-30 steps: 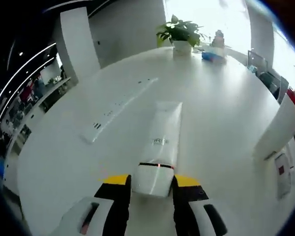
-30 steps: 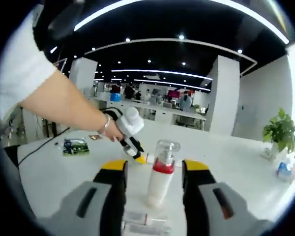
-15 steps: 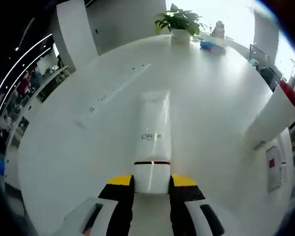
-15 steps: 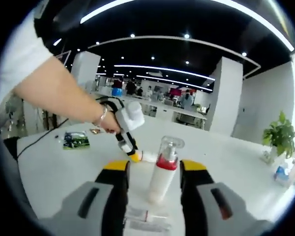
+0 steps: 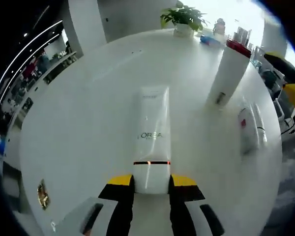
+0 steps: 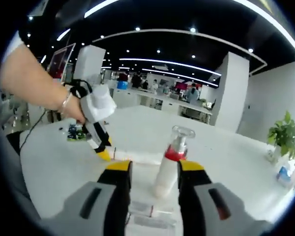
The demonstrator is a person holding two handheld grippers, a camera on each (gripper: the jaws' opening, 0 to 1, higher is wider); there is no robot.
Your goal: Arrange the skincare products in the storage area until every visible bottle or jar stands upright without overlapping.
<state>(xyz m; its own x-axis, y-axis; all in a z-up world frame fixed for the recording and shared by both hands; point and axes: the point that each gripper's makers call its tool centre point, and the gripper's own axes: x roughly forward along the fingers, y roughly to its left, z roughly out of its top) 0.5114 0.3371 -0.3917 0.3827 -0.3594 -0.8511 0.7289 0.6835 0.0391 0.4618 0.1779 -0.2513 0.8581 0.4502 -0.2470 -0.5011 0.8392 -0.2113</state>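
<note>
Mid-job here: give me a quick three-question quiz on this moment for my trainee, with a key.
1. True or false: the left hand-held gripper is shut on the cap end of the white plastic tube with grey lettering.
2. How does the white pump bottle with a red collar and clear cap stand? A) upright B) lying on its side C) upside down
3. Fill in: at the far edge of the white table stands a potted green ____.

Key: 1 true; 2 A; 3 plant.
</note>
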